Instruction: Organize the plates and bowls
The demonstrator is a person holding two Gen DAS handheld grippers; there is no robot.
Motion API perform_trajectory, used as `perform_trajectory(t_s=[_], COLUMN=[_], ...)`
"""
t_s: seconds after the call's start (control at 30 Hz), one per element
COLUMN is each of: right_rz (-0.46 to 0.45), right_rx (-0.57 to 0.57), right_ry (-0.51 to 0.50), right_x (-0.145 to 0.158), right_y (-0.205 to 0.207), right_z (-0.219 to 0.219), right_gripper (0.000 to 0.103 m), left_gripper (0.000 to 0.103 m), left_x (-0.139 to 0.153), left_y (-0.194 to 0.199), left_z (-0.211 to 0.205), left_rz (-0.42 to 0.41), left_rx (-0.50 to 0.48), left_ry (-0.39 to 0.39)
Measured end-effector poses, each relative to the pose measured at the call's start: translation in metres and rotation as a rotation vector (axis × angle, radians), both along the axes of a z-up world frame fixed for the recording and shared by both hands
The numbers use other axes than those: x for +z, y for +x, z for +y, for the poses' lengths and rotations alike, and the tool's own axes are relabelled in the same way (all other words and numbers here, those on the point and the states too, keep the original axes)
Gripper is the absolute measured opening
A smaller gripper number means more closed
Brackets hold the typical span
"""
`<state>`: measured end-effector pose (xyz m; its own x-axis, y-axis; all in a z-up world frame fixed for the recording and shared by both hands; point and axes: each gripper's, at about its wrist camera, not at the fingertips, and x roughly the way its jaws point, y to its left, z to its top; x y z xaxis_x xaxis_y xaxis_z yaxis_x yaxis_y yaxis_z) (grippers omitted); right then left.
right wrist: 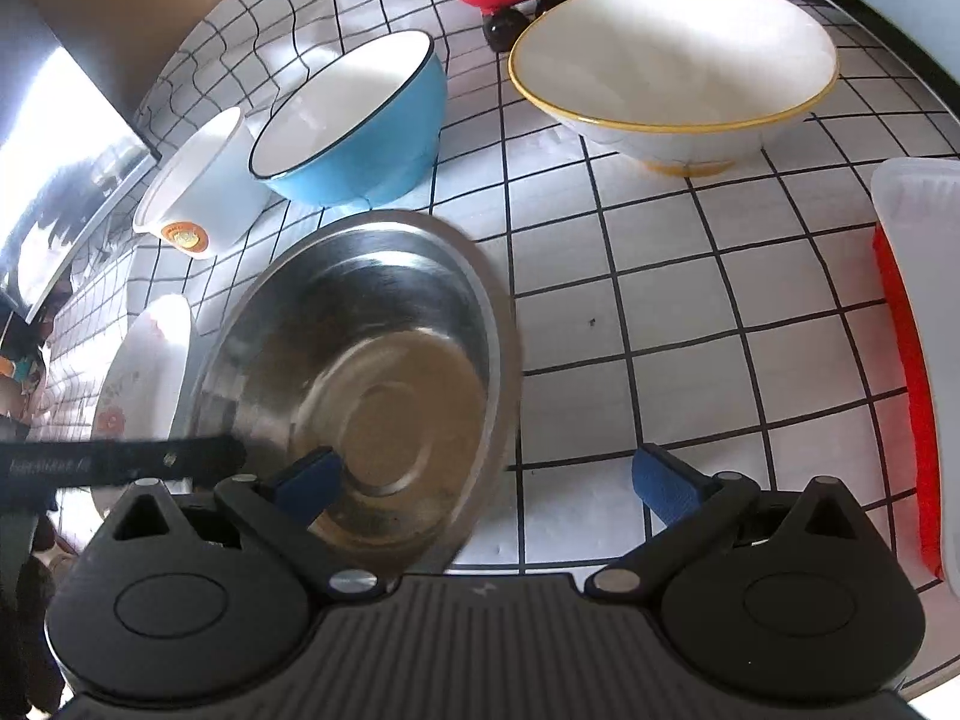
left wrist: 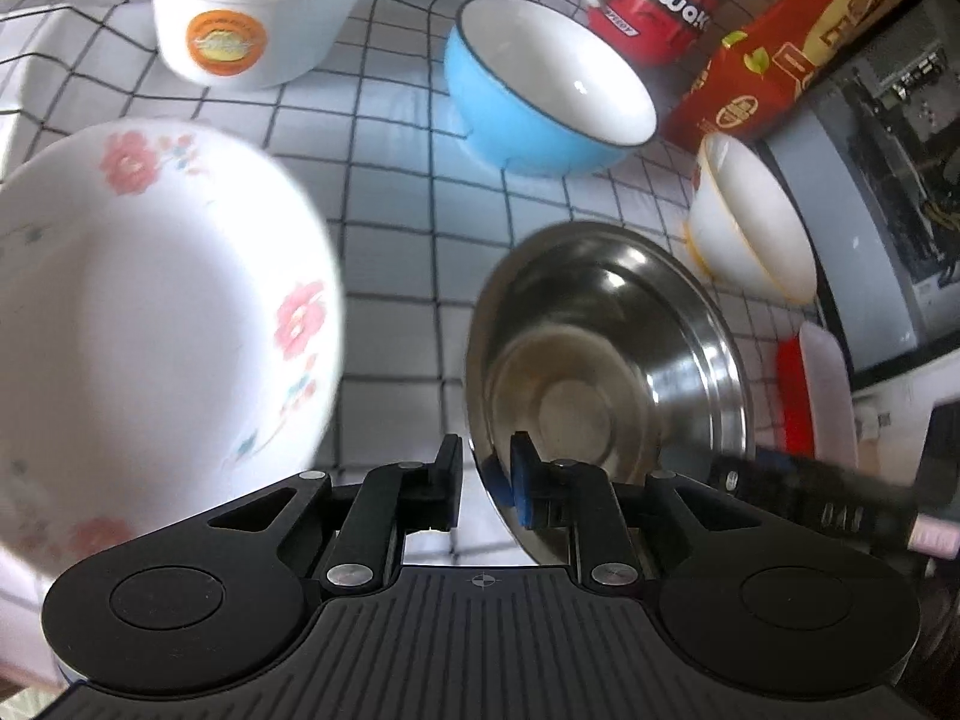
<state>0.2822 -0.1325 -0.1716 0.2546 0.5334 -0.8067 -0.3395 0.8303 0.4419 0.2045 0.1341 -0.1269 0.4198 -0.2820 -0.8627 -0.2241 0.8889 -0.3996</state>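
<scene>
My left gripper (left wrist: pixel 486 480) is shut on the near rim of a steel bowl (left wrist: pixel 606 360), one finger inside and one outside, holding it tilted. The steel bowl also shows in the right wrist view (right wrist: pixel 384 372). My right gripper (right wrist: pixel 498 480) is open, its left finger over the steel bowl's inside and its right finger over the cloth. A white floral bowl (left wrist: pixel 156 312) lies left of the steel bowl and shows in the right wrist view (right wrist: pixel 141 372). A blue bowl (left wrist: pixel 540 96), a white paper bowl (left wrist: pixel 252 18) and a yellow-rimmed white bowl (left wrist: pixel 750 222) stand farther back.
A checked white cloth (right wrist: pixel 690 330) covers the table. A red toy figure (left wrist: pixel 654 6) and a red packet (left wrist: pixel 774 60) stand at the back. A red-and-white lidded box (right wrist: pixel 918 360) lies at the right edge. A computer case (left wrist: pixel 888 180) stands to the right.
</scene>
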Motion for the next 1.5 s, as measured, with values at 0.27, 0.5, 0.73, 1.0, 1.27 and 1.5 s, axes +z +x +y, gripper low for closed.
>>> perform_trajectory(t_s=[0.27, 0.5, 0.73, 1.0, 1.27, 1.5], right_rz=[-0.123, -0.076, -0.179, -0.235, -0.238, -0.233], right_rx=[0.073, 0.106, 0.134, 0.304, 0.358, 0.334], right_ry=[-0.01, -0.067, -0.05, 0.026, -0.083, -0.101], right_x=[0.026, 0.027, 0.082, 0.097, 0.066, 0.057], right_y=[0.005, 0.003, -0.021, -0.028, -0.035, -0.038], right_z=[0.024, 0.042, 0.053, 0.175, 0.243, 0.25], right_gripper=[0.063, 0.038, 0.038, 0.039, 0.039, 0.039], left_gripper=[0.02, 0.026, 0.025, 0.025, 0.025, 0.024], left_x=[0.001, 0.001, 0.041, 0.066, 0.024, 0.021], left_y=[-0.022, -0.016, -0.041, -0.068, -0.059, -0.062], left_z=[0.011, 0.009, 0.032, 0.13, 0.175, 0.18], left_rz=[0.011, -0.002, -0.099, -0.131, -0.055, -0.08], left_rx=[0.063, 0.058, 0.041, 0.247, 0.287, 0.231], left_ry=[-0.005, -0.027, -0.058, 0.096, 0.146, 0.18])
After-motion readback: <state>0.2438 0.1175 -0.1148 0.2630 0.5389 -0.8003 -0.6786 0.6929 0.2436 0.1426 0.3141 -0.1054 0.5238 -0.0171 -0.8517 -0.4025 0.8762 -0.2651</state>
